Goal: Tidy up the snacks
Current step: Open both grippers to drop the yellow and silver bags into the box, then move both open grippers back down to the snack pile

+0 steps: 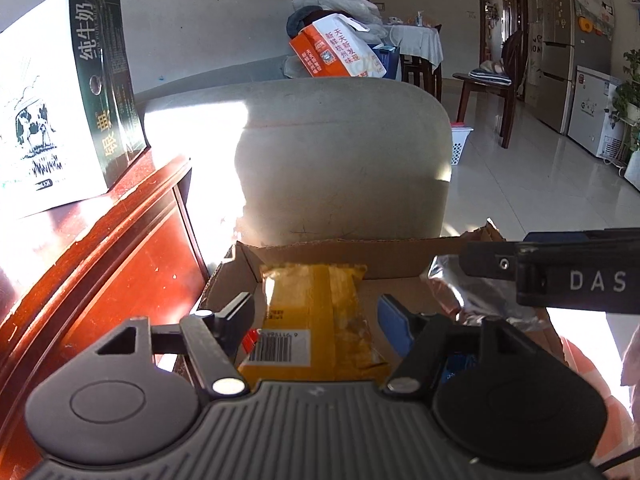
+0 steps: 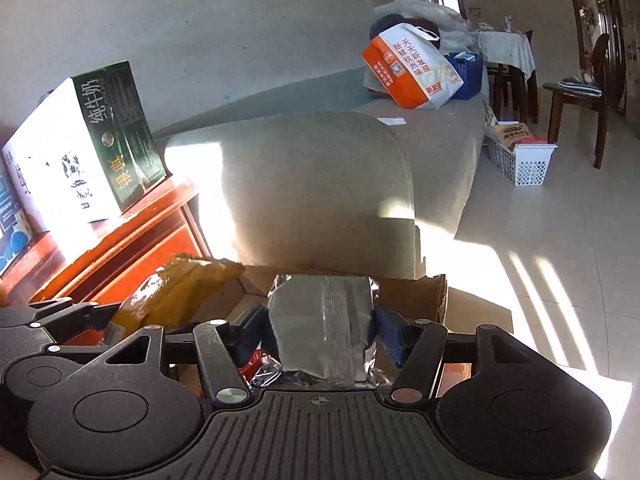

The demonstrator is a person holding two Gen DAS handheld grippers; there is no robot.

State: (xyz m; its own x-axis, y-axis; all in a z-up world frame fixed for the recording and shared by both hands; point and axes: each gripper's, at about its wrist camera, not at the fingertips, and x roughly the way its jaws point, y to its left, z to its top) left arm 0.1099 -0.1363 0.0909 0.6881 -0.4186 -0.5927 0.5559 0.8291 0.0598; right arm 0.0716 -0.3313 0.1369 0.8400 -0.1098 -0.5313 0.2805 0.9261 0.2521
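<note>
A yellow snack packet [image 1: 316, 316] with a barcode lies between the fingers of my left gripper [image 1: 316, 318], over an open cardboard box [image 1: 340, 252]. The jaws stand wide and do not seem to press it. My right gripper [image 2: 320, 330] is shut on a silver foil snack packet [image 2: 322, 328] and holds it above the same box [image 2: 416, 292]. In the left wrist view the right gripper [image 1: 560, 268] reaches in from the right with the foil packet [image 1: 460, 284]. In the right wrist view the yellow packet [image 2: 180, 292] and the left gripper [image 2: 60, 316] show at the left.
A grey sofa armrest [image 1: 340, 160] stands right behind the box. A red wooden cabinet [image 1: 120, 248] at the left carries a milk carton box [image 1: 60, 100]. An orange and white bag [image 2: 412, 68] lies on the sofa. A white basket [image 2: 520, 160] sits on the tiled floor.
</note>
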